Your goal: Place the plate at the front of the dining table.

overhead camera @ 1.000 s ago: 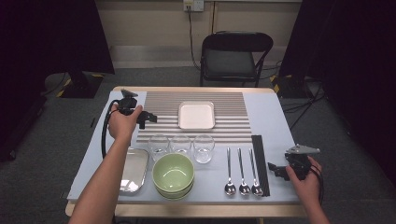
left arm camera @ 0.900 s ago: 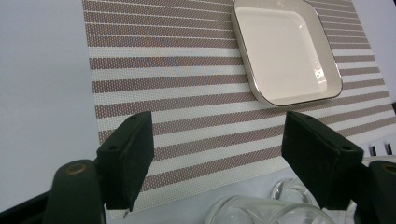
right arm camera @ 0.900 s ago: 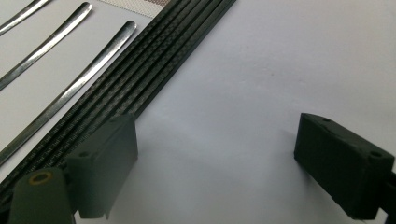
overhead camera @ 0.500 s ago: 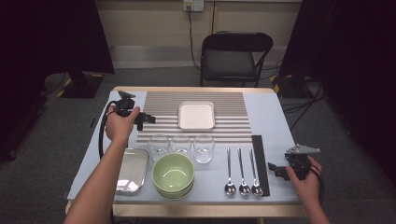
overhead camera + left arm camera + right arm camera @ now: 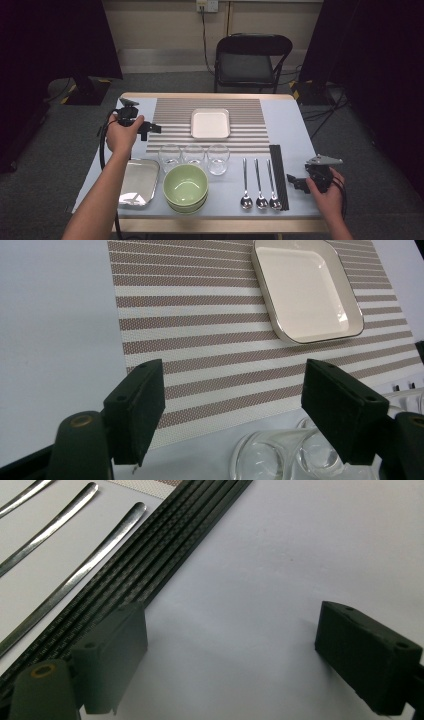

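My left gripper [image 5: 152,128] hangs open over the left edge of the striped placemat [image 5: 250,131], with nothing between its jaws [image 5: 232,415]. Ahead of it on the mat lies a white square plate [image 5: 210,123] [image 5: 306,288]. Just below its jaws stand three clear glasses [image 5: 194,154] [image 5: 280,455]. My right gripper [image 5: 295,181] rests open near the table's front right [image 5: 230,655], beside a bundle of black chopsticks [image 5: 279,175] [image 5: 150,565]. Three spoons [image 5: 258,182] [image 5: 55,525] lie left of the chopsticks.
Stacked green bowls [image 5: 185,187] and a metal tray [image 5: 138,181] sit at the front left of the pale blue table [image 5: 290,120]. A black folding chair [image 5: 248,60] stands behind the table. A cable loops off the left edge by my forearm.
My left gripper has drifted slightly toward the back of the table along the mat's left edge. The right gripper has stayed put.
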`<control>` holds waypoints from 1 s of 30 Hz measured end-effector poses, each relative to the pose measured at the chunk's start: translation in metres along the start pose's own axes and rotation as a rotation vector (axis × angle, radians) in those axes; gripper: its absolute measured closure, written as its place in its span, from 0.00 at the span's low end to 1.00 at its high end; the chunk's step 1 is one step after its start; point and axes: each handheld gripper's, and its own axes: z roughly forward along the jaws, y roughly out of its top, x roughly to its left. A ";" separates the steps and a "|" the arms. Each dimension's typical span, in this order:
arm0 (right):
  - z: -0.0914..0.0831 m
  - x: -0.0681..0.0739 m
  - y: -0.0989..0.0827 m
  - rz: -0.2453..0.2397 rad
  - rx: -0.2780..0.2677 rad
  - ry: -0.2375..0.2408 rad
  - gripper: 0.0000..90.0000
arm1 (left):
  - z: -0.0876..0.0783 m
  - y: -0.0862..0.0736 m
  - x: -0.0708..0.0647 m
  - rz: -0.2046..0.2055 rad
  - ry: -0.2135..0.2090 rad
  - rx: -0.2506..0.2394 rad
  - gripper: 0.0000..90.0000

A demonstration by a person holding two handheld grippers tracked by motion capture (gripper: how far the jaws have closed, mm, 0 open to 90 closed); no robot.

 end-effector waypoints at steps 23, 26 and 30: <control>0.000 0.000 0.000 0.000 0.000 0.001 0.14 | -0.013 -0.008 0.000 0.047 0.019 -0.001 0.28; 0.000 0.000 0.000 0.000 0.000 0.002 0.14 | -0.014 -0.011 0.001 0.042 0.016 -0.004 0.28; 0.000 0.000 0.000 0.000 0.000 0.000 0.14 | -0.015 -0.014 0.005 0.043 0.015 -0.006 0.28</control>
